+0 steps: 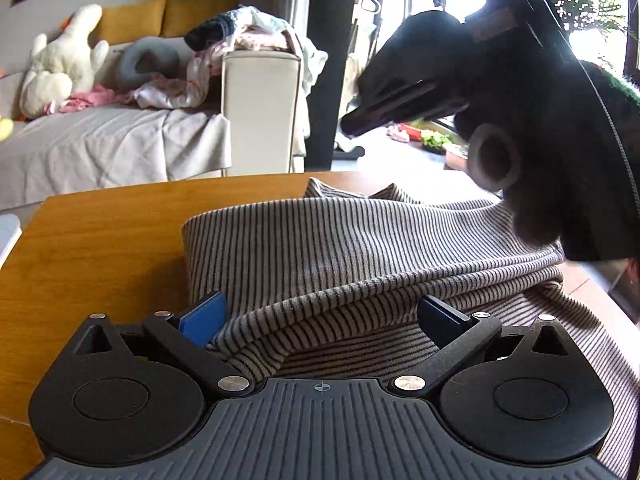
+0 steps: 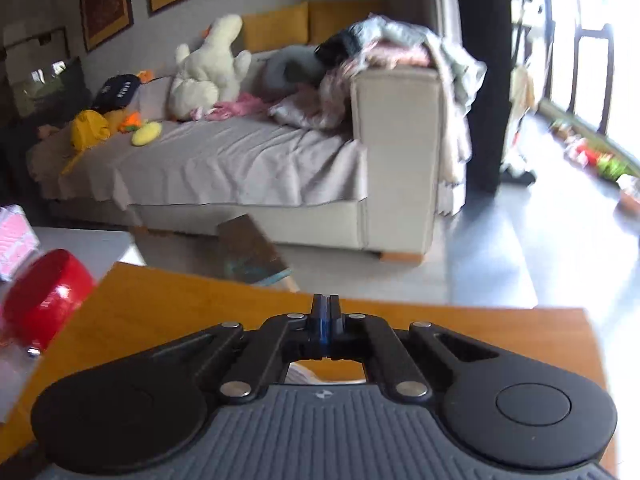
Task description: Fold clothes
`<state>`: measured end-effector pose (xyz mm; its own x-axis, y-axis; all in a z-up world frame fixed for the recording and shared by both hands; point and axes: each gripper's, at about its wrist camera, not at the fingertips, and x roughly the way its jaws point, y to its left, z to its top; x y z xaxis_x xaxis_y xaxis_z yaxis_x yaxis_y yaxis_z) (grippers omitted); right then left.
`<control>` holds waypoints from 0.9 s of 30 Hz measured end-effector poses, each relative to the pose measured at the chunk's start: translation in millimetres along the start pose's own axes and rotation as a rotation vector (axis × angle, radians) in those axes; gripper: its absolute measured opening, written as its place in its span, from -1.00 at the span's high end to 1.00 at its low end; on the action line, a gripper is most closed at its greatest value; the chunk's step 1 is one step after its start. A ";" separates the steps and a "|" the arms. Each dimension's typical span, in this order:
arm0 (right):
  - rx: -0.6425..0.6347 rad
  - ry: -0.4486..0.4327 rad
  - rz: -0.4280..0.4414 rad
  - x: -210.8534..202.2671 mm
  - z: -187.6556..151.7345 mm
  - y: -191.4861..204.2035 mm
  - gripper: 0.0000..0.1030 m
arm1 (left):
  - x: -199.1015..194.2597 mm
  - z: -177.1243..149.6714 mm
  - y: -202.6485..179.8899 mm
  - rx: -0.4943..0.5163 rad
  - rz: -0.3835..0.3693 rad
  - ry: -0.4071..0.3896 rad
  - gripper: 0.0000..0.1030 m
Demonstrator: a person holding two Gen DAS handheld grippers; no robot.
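A grey and black striped garment [image 1: 360, 248] lies folded in layers on the wooden table [image 1: 100, 240]. My left gripper [image 1: 320, 316] is open, low over the near edge of the garment, and a raised fold of the fabric sits between its blue pad [image 1: 204, 316] and its black finger [image 1: 440, 316]. My right gripper [image 1: 350, 122] hangs above the garment's far right side, pointing left with nothing in it. In the right wrist view the right gripper [image 2: 326, 312] is shut above bare table [image 2: 160, 304], and a scrap of fabric shows beneath it.
A red round container [image 2: 44, 300] stands off the table's left corner. Beyond the table is a sofa [image 2: 248, 168] with plush toys and a heap of clothes [image 2: 384, 48] on its armrest. A flat board [image 2: 252, 252] leans on the floor.
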<state>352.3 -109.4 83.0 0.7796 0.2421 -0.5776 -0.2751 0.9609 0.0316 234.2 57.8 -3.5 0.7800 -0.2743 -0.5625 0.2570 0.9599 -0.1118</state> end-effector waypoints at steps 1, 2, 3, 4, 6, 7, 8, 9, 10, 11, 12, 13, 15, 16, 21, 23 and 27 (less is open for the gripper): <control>0.004 -0.010 -0.010 -9.2 -1.4 -7.1 0.96 | 0.0 0.1 0.0 0.000 0.000 0.000 -1.00; 0.025 -0.014 0.007 -18.3 -4.8 -14.9 0.95 | -0.3 0.0 0.0 -0.001 0.000 0.000 -1.00; 0.050 -0.012 0.026 -28.1 -12.3 -22.8 0.94 | -0.4 0.0 0.0 -0.001 0.000 0.000 -1.00; 0.075 -0.009 0.045 -38.5 -21.5 -30.8 0.80 | -0.4 0.0 0.1 -0.001 0.000 0.000 -1.00; 0.103 -0.004 0.045 -55.1 -44.1 -42.9 0.35 | -0.3 0.1 0.5 -0.001 0.000 0.001 -1.00; 0.117 0.011 0.040 -60.4 -57.4 -48.9 0.21 | -0.2 0.2 0.6 -0.001 0.000 0.002 -1.00; 0.132 0.033 0.035 -64.0 -70.2 -54.5 0.21 | -0.3 0.2 0.7 -0.001 0.000 0.003 -1.00; 0.148 0.054 0.030 -67.5 -83.0 -60.2 0.21 | -0.6 0.7 1.6 -0.005 -0.005 0.002 -1.00; 0.163 0.083 0.015 -66.8 -94.7 -65.8 0.21 | -1.0 1.4 2.8 -0.010 -0.013 0.001 -1.00; 0.178 0.117 -0.004 -63.8 -105.9 -71.4 0.22 | -1.4 2.1 4.0 -0.015 -0.021 0.000 -1.00; 0.172 0.103 -0.006 -64.3 -116.2 -75.6 0.22 | -3.5 3.4 6.2 -0.024 -0.043 -0.006 -1.00; 0.145 0.090 -0.001 -65.3 -120.8 -76.9 0.22 | -6.8 6.9 7.4 -0.029 -0.084 -0.013 -1.00; 0.111 0.096 -0.009 -62.7 -119.0 -74.1 0.22 | -14.0 15.3 8.9 -0.034 -0.175 -0.026 -1.00; 0.093 0.103 -0.015 -60.7 -115.8 -70.8 0.18 | -17.1 20.0 8.5 -0.039 -0.212 -0.040 -1.00; 0.049 0.090 -0.006 -62.9 -92.2 -60.8 0.13 | 14.6 20.8 10.5 -0.065 -0.197 0.072 -1.00; 0.050 0.049 0.024 -63.2 -78.3 -59.6 0.13 | 20.1 13.5 8.3 -0.024 -0.177 0.055 -1.00; 0.042 0.064 0.090 -21.3 -53.8 -46.4 0.15 | 18.8 14.1 0.8 0.009 -0.141 0.050 -1.00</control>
<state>318.2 -166.4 50.0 0.7150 0.3199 -0.6216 -0.3174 0.9408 0.1191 257.1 52.6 -2.5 0.7065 -0.4028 -0.5819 0.3672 0.9115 -0.1851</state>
